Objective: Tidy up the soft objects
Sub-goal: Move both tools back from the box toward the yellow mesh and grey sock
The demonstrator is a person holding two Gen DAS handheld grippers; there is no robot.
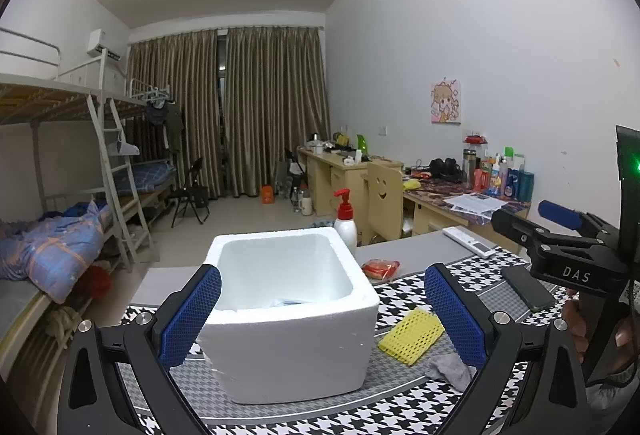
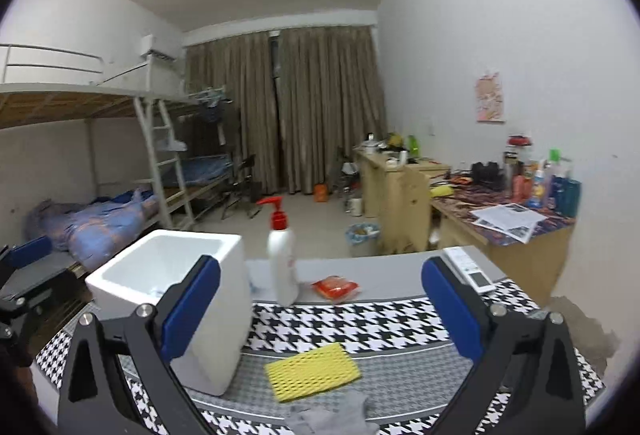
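A white foam box stands open on the houndstooth cloth, with something pale lying at its bottom. A yellow mesh sponge lies flat to the right of the box. Beside it, nearer me, lies a crumpled grey cloth. My left gripper is open and hovers in front of the box, nothing between its blue pads. My right gripper is open above the sponge and holds nothing. The right gripper also shows at the right edge of the left wrist view.
A white pump bottle with a red top stands behind the box. A red packet, a white remote and a dark phone lie on the table. Desks, a chair and bunk beds stand beyond.
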